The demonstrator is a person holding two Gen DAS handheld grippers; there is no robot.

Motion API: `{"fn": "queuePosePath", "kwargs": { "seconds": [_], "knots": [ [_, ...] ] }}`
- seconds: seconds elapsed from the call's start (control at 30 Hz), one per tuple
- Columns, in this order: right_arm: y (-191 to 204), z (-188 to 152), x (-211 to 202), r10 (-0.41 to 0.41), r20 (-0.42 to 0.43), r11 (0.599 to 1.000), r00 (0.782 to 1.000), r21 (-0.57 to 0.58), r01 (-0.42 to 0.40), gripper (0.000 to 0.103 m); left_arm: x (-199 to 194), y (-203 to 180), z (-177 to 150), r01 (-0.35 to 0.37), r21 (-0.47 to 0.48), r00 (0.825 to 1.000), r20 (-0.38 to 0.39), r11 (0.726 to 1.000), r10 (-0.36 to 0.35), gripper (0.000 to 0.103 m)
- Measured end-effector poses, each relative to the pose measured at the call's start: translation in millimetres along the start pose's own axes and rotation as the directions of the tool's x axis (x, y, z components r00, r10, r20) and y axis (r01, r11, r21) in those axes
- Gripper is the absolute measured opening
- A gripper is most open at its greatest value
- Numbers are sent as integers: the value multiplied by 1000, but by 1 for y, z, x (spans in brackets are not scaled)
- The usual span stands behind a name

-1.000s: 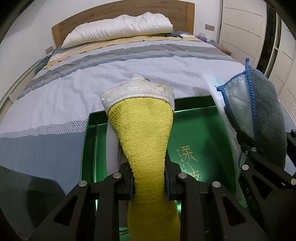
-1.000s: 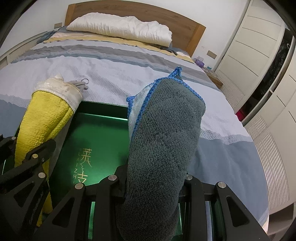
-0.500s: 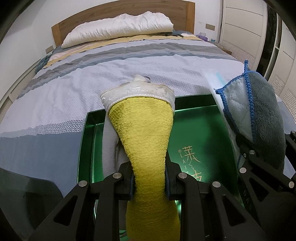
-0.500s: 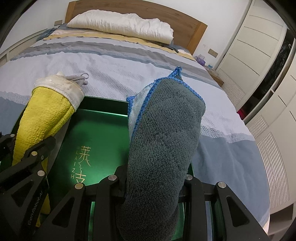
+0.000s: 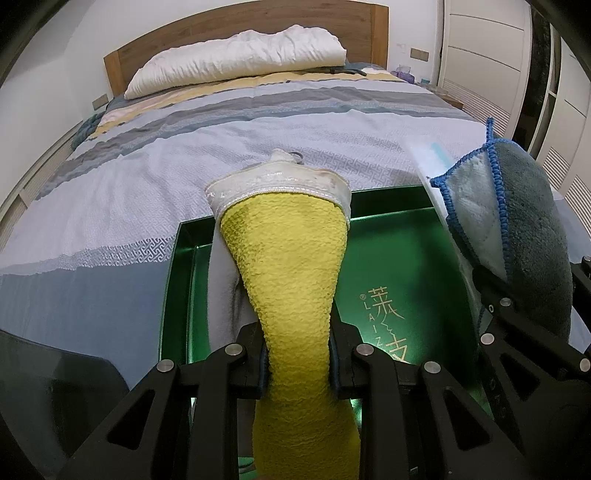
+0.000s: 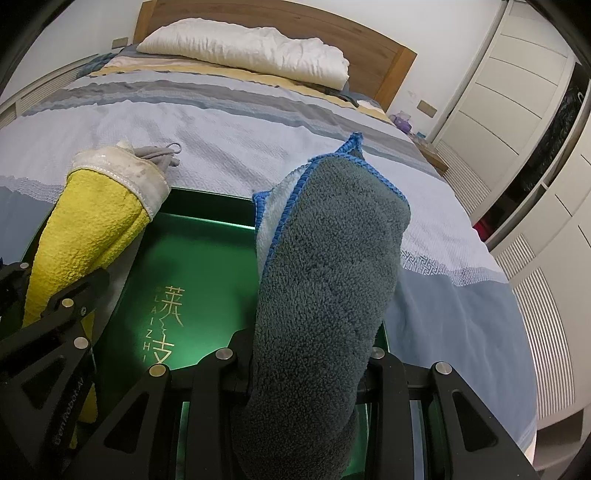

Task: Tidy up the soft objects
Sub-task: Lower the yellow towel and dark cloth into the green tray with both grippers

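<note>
Bed (image 5: 192, 155) with striped blue, grey and white cover, yellow band near the head end. White pillow (image 5: 236, 59) across the head end, against wooden headboard (image 5: 229, 29). White wardrobe doors (image 6: 517, 96) along the right side of the room, louvred panels lower down. Small purple items on a nightstand (image 6: 402, 122) beside the head end, too small to identify.

Green tray (image 5: 388, 266) on the near part of the bed cover, gold characters printed on its floor. Grey cloth lying inside tray along its left wall (image 5: 221, 288), partly hidden.

Left gripper (image 5: 297, 356) clamped on yellow towel (image 5: 288, 266), rolled, white-hemmed end up and tilted away over the tray's far-left corner. Grey loop (image 6: 166, 151) on the cover just past that hem.

Right gripper (image 6: 310, 365) clamped on grey cloth with blue stitched edge (image 6: 332, 258), bundled, standing over the tray's right side, pale inner face turned left.

Both bundles held above the tray, well apart from each other, neither resting on the tray floor as far as visible.

Versus one second earlier: tray's far rim slightly higher in both views, a little more tray floor exposed; grips, towel and cloth shapes unchanged; nothing released.
</note>
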State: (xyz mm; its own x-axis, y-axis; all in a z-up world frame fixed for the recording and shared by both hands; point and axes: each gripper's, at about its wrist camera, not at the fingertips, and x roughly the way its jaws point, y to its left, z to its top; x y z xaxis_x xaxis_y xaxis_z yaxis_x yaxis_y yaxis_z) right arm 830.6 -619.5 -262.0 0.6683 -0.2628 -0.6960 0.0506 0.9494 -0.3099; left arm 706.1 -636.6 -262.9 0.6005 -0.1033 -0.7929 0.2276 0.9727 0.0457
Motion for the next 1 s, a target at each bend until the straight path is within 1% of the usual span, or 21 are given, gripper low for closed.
{"fn": "queuePosePath", "kwargs": {
  "seconds": [0.33,0.67,1.0],
  "knots": [
    [-1,-2,-1,-2,-7,1000,1000,-7,2,32,-6,3,0,-5,-14,1000,19,1000,5,21],
    [-1,1,0,18,-13,1000,1000,-2,-18,33,-3,5,0,-10,-14,1000,9,1000,11,21],
    [-2,1,0,18,-19,1000,1000,-1,-18,35,-1,6,1,-8,-9,1000,3,1000,8,22]
  ]
}}
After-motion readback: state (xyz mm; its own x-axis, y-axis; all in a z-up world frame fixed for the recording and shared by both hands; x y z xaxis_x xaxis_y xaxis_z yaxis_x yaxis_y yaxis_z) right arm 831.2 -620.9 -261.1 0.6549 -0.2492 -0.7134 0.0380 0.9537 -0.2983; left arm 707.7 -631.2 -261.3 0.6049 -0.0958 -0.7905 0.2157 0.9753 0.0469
